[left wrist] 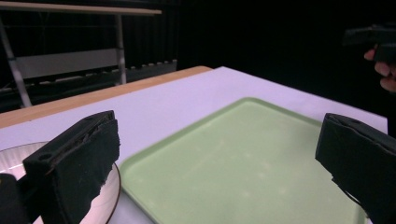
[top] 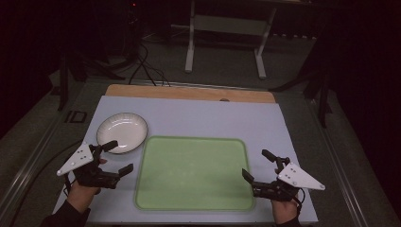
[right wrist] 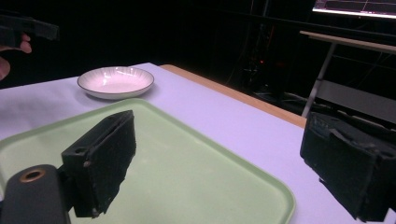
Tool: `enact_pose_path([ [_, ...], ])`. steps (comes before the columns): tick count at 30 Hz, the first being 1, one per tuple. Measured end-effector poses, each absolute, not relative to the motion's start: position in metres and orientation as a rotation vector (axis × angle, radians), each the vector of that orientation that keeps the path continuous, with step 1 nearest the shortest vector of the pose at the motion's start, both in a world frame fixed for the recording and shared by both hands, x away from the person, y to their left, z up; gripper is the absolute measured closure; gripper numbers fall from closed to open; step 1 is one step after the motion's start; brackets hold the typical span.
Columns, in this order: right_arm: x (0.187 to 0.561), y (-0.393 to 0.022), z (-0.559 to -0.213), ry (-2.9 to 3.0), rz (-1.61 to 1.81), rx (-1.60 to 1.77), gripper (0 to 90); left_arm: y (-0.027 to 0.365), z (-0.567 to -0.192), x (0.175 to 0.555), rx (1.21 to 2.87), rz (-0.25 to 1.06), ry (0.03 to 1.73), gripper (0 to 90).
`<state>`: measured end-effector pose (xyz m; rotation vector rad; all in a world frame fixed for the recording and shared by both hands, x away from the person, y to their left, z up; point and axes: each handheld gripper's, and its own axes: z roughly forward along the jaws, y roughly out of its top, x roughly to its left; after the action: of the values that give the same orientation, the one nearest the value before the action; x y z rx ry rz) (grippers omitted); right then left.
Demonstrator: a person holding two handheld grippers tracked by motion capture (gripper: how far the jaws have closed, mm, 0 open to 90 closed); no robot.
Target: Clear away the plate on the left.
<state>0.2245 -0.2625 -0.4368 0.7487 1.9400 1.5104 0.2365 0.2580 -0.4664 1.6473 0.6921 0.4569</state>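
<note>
Flanking the green tray (top: pixel 194 172) on the counter (top: pixel 198 116), both tongs hover with jaws spread wide and nothing between them — the left tongs (top: pixel 121 156) just beside the tray's left edge, the right tongs (top: pixel 257 164) at its right edge. Near the left tongs, a white plate (top: pixel 122 132) sits touching the tray's far-left corner — bare, like the tray.
</note>
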Motion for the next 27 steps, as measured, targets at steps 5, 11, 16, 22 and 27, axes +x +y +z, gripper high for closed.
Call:
enact_pose_path([
  [5,0.225,-0.263,-0.437,1.941,1.511,0.748,10.3,0.247,-0.463,0.234,1.706,0.426,0.701,0.0],
  [11,0.227,-0.266,-0.439,1.94,1.521,0.76,10.3,0.232,-0.46,0.229,1.796,0.425,0.654,0.0],
  [16,0.228,-0.267,-0.44,1.951,1.524,0.763,10.3,0.218,-0.458,0.228,1.836,0.335,0.612,0.0],
  [22,0.226,-0.267,-0.439,1.945,1.53,0.756,10.2,0.203,-0.452,0.224,1.89,0.267,0.552,0.0],
  [27,0.224,-0.264,-0.437,1.946,1.523,0.737,10.2,0.197,-0.441,0.22,1.927,0.24,0.513,0.0],
])
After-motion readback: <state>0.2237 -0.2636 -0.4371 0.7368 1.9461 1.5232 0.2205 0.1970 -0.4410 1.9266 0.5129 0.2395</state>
